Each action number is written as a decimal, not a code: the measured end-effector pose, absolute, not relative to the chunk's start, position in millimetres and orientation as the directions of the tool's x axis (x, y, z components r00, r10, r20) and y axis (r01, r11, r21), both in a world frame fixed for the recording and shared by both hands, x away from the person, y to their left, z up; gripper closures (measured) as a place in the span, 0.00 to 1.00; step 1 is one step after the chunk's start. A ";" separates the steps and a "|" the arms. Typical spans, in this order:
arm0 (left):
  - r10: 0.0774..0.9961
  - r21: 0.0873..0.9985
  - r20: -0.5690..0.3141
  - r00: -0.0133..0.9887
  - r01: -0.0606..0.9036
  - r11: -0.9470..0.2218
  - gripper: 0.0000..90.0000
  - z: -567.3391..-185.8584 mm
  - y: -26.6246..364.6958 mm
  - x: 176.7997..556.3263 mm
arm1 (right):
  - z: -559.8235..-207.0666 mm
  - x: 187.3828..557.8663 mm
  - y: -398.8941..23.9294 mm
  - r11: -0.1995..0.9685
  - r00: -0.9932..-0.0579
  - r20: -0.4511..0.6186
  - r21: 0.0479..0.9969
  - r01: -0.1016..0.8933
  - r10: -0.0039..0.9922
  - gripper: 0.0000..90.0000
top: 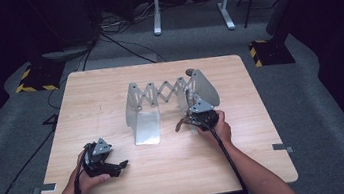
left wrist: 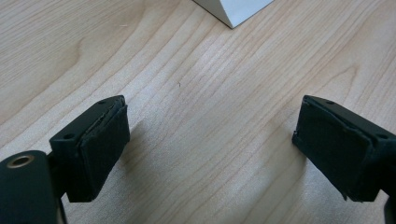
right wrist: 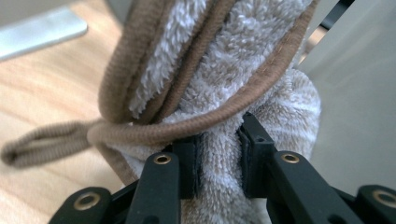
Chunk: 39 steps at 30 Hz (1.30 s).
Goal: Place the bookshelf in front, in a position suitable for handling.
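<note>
Wood table (top: pixel 110 100), grey carpet (top: pixel 313 108)

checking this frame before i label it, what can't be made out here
- Towel: its full size and shape are cut off by the edges of the right gripper view, and in the high view the right claw and hand cover most of it.
- Metal rack: in the left gripper view the top edge leaves just one pale corner.
- Left claw: too small in the high view to judge its gap; the left gripper view shows the pads apart.
</note>
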State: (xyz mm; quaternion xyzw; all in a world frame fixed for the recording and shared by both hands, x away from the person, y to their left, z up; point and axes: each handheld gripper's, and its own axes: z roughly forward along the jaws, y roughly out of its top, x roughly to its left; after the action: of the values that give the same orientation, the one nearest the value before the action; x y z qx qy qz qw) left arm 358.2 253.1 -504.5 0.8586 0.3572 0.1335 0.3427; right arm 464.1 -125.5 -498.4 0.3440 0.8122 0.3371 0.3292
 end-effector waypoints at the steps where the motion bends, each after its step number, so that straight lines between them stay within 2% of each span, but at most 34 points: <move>1: 0.705 0.683 -0.018 0.709 0.524 -0.509 0.12 -504.5 253.0 358.1 | -500.2 464.7 -125.7 0.538 -0.552 -0.296 0.767 0.348 0.779 0.80; 5: 0.705 0.683 -0.017 0.709 0.523 -0.509 0.12 -504.5 253.1 358.0 | -499.2 463.4 -127.4 0.542 -0.563 -0.283 0.756 0.367 0.776 0.81; 11: 0.705 0.683 -0.017 0.709 0.523 -0.509 0.12 -504.5 253.1 358.0 | -487.2 449.0 -136.4 0.587 -0.632 -0.240 0.693 0.419 0.736 0.81; 14: 0.705 0.684 -0.015 0.709 0.522 -0.510 0.12 -504.5 253.1 358.2 | -480.6 438.4 -142.5 0.592 -0.644 -0.242 0.697 0.406 0.726 0.80; 21: 0.705 0.684 -0.017 0.709 0.523 -0.509 0.12 -504.5 252.7 358.3 | -459.0 437.5 -131.9 0.545 -0.545 -0.329 0.784 0.297 0.771 0.80; 24: 0.705 0.684 -0.017 0.709 0.523 -0.509 0.12 -504.5 252.7 358.3 | -462.1 440.4 -126.9 0.555 -0.516 -0.368 0.787 0.270 0.774 0.80; 28: 0.704 0.684 -0.016 0.710 0.521 -0.511 0.12 -504.5 252.8 358.3 | -479.4 446.8 -121.2 0.573 -0.516 -0.378 0.765 0.293 0.769 0.80; 33: 0.704 0.684 -0.016 0.710 0.522 -0.510 0.12 -504.5 252.8 358.3 | -499.2 453.9 -122.1 0.567 -0.540 -0.332 0.742 0.357 0.774 0.80; 39: 0.705 0.685 -0.016 0.709 0.521 -0.509 0.12 -504.6 252.8 358.0 | -495.6 445.9 -126.7 0.569 -0.576 -0.293 0.726 0.385 0.763 0.81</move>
State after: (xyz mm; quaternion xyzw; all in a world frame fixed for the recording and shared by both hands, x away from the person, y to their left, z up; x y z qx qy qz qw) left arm 358.0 252.8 -504.6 0.8584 0.3569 0.1337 0.3434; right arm 445.9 -126.7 -495.6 0.3453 0.8317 0.3101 0.3047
